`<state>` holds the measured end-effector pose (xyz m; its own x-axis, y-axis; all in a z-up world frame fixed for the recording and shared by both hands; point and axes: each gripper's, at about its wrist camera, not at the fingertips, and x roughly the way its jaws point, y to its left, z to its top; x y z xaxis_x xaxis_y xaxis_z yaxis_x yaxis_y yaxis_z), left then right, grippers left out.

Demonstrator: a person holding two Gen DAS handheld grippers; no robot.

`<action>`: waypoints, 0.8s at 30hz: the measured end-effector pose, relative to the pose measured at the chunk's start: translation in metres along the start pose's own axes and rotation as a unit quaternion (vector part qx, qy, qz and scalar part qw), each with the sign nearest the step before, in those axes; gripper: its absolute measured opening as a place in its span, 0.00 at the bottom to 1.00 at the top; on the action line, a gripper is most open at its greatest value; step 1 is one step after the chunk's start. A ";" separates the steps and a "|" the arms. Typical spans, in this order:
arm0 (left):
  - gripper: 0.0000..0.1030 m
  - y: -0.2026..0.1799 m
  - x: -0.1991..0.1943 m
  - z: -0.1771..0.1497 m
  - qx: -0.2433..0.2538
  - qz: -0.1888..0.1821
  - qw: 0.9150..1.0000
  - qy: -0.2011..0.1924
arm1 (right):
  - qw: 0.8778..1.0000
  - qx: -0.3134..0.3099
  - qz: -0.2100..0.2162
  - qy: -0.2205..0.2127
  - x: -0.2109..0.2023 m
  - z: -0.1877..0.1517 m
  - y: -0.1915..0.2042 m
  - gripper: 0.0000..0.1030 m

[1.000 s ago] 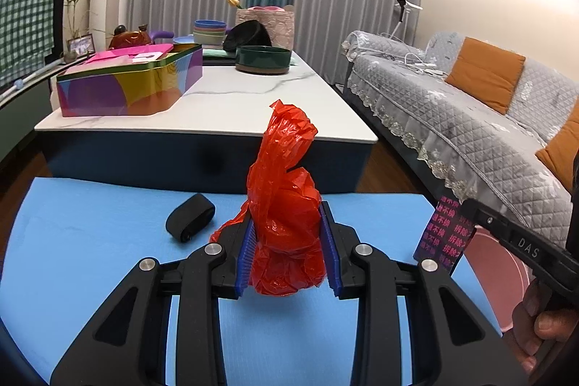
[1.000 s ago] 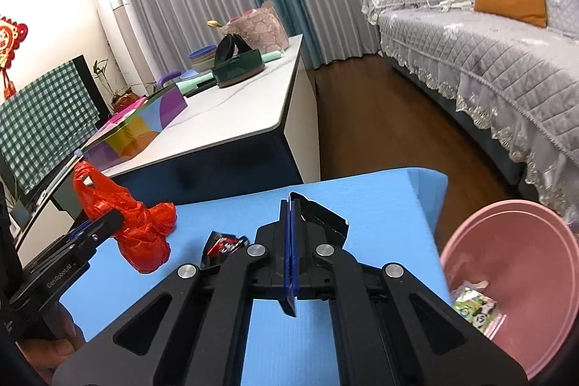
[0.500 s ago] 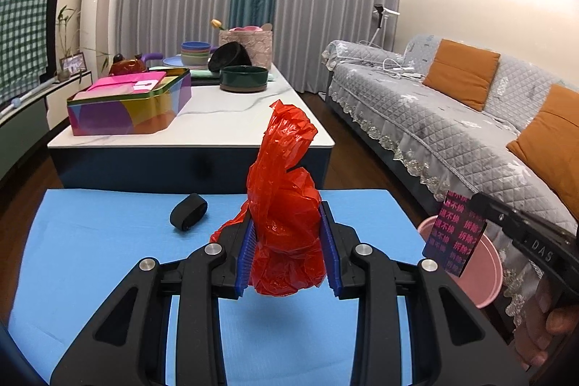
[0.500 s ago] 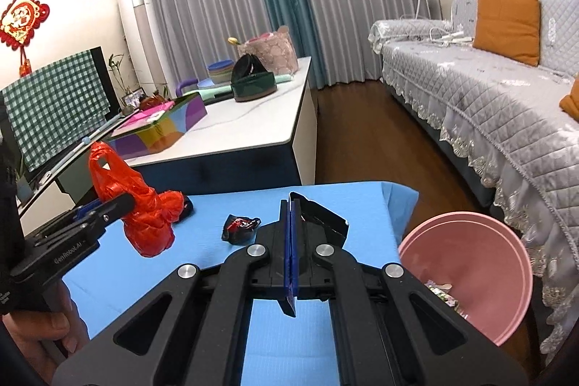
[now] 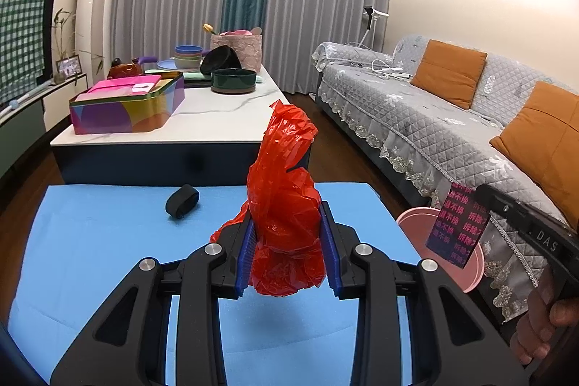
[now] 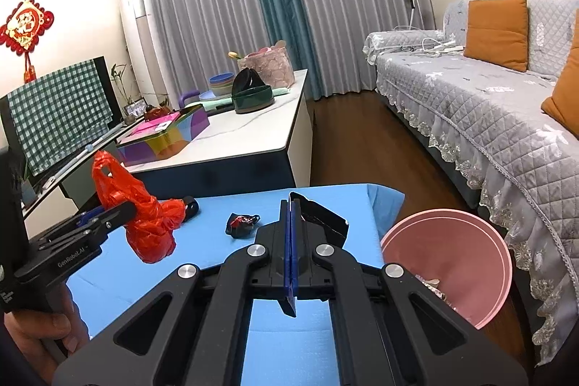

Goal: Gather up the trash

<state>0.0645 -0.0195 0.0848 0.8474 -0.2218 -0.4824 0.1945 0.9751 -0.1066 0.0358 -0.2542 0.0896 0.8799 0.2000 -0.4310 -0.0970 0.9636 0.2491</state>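
Above the blue bench (image 5: 108, 259), the left claw (image 5: 287, 248) was clamped part-way on a crumpled red bag (image 5: 286, 216), its blue pads pressing both sides while the bag's top stood up above them. The right claw (image 6: 291, 241) was squeezed fully together on a thin dark wrapper (image 6: 324, 216) with pink print; seen from the left wrist, that wrapper (image 5: 457, 230) hung over the pink bin (image 5: 416, 219). A hand (image 6: 39, 339) gripped the left claw's handle.

The bin (image 6: 452, 263) sat just off the bench's right edge, low beside it, with some scraps inside. Between bench and grey sofa (image 6: 488, 118) ran a strip of bare wooden floor. The bench's middle lay free.

Still lying on the bench were a black band (image 5: 182, 200) near the far edge and a small black-and-red wrapper (image 6: 241, 225), both apart from the claws. Beyond stood a white-topped table (image 5: 202, 122) carrying a colourful tin (image 5: 126, 107), bowls and a dark dish.
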 end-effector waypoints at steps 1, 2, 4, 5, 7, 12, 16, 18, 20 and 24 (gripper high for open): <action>0.31 -0.001 0.000 -0.001 0.000 0.000 1.000 0.000 | 1.000 0.000 0.000 -0.003 -0.002 0.000 -0.001 0.01; 0.31 -0.002 -0.001 -0.001 0.001 -0.001 1.000 0.000 | 1.000 0.001 -0.001 -0.005 -0.004 0.001 -0.002 0.01; 0.31 -0.005 -0.002 -0.002 0.003 -0.002 1.000 0.000 | 1.000 0.002 -0.001 -0.008 -0.007 0.002 -0.003 0.00; 0.31 -0.006 -0.002 -0.003 0.003 -0.003 1.000 0.000 | 1.000 0.003 -0.002 -0.008 -0.008 0.002 -0.004 0.01; 0.31 -0.008 -0.003 -0.003 0.005 -0.006 1.000 -0.001 | 1.000 0.004 -0.003 -0.010 -0.009 0.002 -0.007 0.01; 0.31 -0.012 -0.002 -0.004 0.009 -0.009 1.000 0.001 | 1.000 0.005 -0.010 -0.015 -0.013 0.001 -0.010 0.01; 0.31 -0.015 0.001 -0.005 0.010 -0.012 1.000 0.003 | 1.000 -0.002 -0.018 -0.018 -0.014 0.001 -0.009 0.01; 0.31 -0.016 0.003 -0.005 0.010 -0.015 1.000 0.004 | 1.000 -0.006 -0.024 -0.019 -0.013 0.001 -0.011 0.01; 0.31 -0.019 0.005 -0.006 0.011 -0.017 1.000 0.005 | 0.999 -0.007 -0.028 -0.020 -0.013 0.000 -0.013 0.01; 0.31 -0.023 0.011 -0.008 0.013 -0.022 1.000 0.008 | 0.999 -0.006 -0.037 -0.020 -0.012 0.000 -0.020 0.01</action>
<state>0.0657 -0.0448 0.0753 0.8296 -0.2639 -0.4920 0.2438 0.9640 -0.1058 0.0270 -0.2761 0.0902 0.9031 0.1205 -0.4122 -0.0356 0.9775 0.2078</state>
